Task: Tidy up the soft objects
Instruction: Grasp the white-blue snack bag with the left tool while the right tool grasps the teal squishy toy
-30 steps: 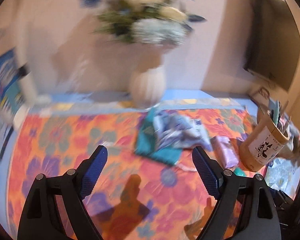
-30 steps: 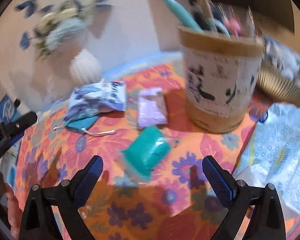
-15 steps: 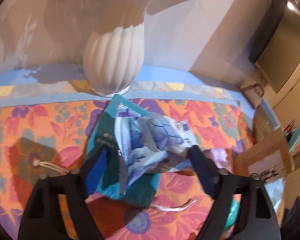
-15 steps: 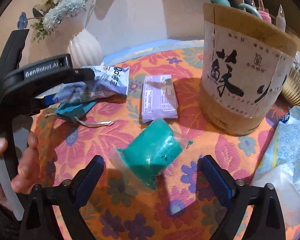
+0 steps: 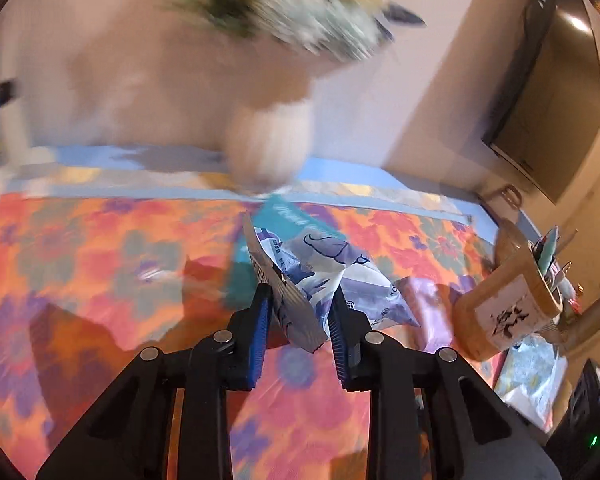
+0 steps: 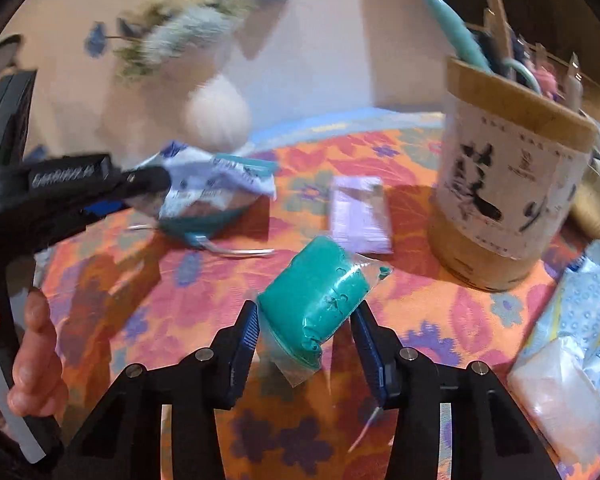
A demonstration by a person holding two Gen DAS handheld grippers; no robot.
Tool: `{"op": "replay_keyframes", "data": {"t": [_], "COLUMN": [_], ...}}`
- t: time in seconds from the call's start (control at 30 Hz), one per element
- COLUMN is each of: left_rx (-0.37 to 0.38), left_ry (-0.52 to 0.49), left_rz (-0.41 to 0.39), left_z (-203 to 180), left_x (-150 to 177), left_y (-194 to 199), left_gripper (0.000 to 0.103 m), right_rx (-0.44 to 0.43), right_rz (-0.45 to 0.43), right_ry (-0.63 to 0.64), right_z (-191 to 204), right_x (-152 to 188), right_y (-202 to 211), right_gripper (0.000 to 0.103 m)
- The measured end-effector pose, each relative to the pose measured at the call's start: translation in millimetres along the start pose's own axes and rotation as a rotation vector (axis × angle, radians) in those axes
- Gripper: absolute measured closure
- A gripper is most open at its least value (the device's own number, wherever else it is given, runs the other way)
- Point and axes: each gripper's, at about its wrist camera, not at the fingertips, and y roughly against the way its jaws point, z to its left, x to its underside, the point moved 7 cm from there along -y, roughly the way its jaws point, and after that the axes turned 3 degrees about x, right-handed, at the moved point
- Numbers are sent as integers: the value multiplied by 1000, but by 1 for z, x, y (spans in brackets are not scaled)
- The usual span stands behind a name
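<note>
My left gripper (image 5: 298, 322) is shut on a white-and-purple soft packet (image 5: 320, 276) and holds it above the floral tablecloth; the packet also shows in the right wrist view (image 6: 212, 184). A teal pouch (image 5: 284, 216) with a cord lies under it. My right gripper (image 6: 304, 336) is shut on a teal soft roll in clear wrap (image 6: 320, 296). A lilac packet (image 6: 360, 216) lies flat just beyond the roll, also seen in the left wrist view (image 5: 428, 300).
A wooden holder (image 6: 508, 192) full of pens and tools stands at right. A white ribbed vase (image 6: 218, 118) with flowers stands at the back by the wall. Blue-patterned tissue packs (image 6: 580, 320) lie at the right edge.
Both grippers have closed: the left on the white-and-purple packet, lifting it off the teal pouch, and the right on the teal roll.
</note>
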Motion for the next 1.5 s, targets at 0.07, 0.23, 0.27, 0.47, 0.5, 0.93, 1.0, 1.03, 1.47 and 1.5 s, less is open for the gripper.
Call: {"op": "replay_keyframes", "data": {"t": [0.07, 0.23, 0.27, 0.47, 0.5, 0.93, 1.0, 1.03, 1.47, 1.5], "left_rx": [-83, -247, -270, -194, -175, -30, -45, -60, 20, 16], "left_ry": [40, 153, 172, 158, 134, -37, -81, -92, -191, -188], "left_rz": [-43, -105, -100, 77, 103, 7, 93, 131, 224, 218], "left_z": [16, 45, 47, 34, 28, 24, 38, 43, 42, 42], "left_x": [14, 51, 61, 109, 114, 62, 54, 55, 83, 82], "left_y": [27, 66, 68, 64, 65, 99, 69, 57, 7, 8], "left_gripper": [79, 79, 76, 67, 67, 1, 1, 1, 49, 49], "right_rx": [-59, -152, -157, -185, -196, -241, -219, -192, 102, 97], "right_rz": [-7, 2, 16, 69, 70, 152, 160, 165, 119, 111], "right_ry": [53, 161, 184, 177, 160, 14, 15, 24, 107, 107], "right_z": [9, 30, 34, 31, 30, 21, 27, 30, 44, 44], "right_x": [3, 13, 16, 23, 23, 25, 26, 27, 20, 19], "right_y": [6, 7, 6, -2, 0, -4, -5, -7, -23, -22], "right_gripper": [57, 56, 56, 37, 37, 15, 11, 11, 41, 50]}}
